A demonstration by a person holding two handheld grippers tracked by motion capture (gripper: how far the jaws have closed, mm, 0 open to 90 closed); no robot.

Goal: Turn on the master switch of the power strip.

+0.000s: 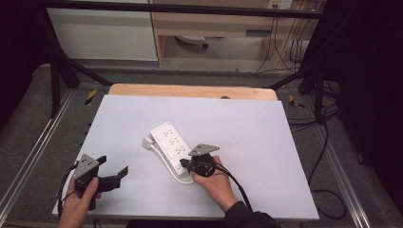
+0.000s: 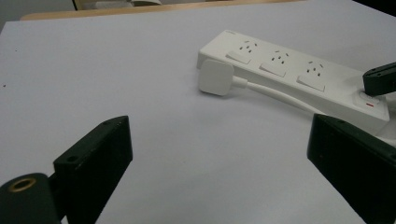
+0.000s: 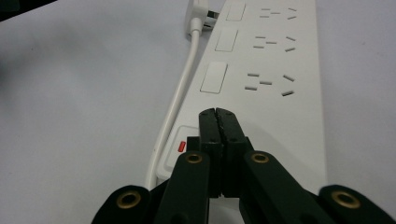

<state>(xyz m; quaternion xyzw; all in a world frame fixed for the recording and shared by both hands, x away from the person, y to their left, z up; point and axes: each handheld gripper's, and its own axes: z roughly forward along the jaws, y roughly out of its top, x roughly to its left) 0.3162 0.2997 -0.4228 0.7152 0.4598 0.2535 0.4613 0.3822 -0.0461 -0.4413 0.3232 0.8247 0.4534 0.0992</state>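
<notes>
We see a white power strip (image 1: 173, 145) lying flat near the middle of the grey surface (image 1: 247, 128), set on a diagonal, its far end pointing toward the far left corner. Its white cord (image 2: 275, 93) runs along its left side, and the plug (image 2: 215, 77) lies flat on the surface just beside the strip's far end.

The right gripper (image 1: 184, 165), held in the right hand (image 1: 218, 183), sits over the near end of the strip. From its own view we note the jaws pressed together with nothing between them, tips over the strip's top beside the switch (image 3: 181, 145) with its red mark. We cannot tell whether the tips touch it.

The left gripper (image 1: 113, 167), in the left hand (image 1: 78, 204), is near the near left corner, well apart from the strip. Its jaws are spread wide and empty.
</notes>
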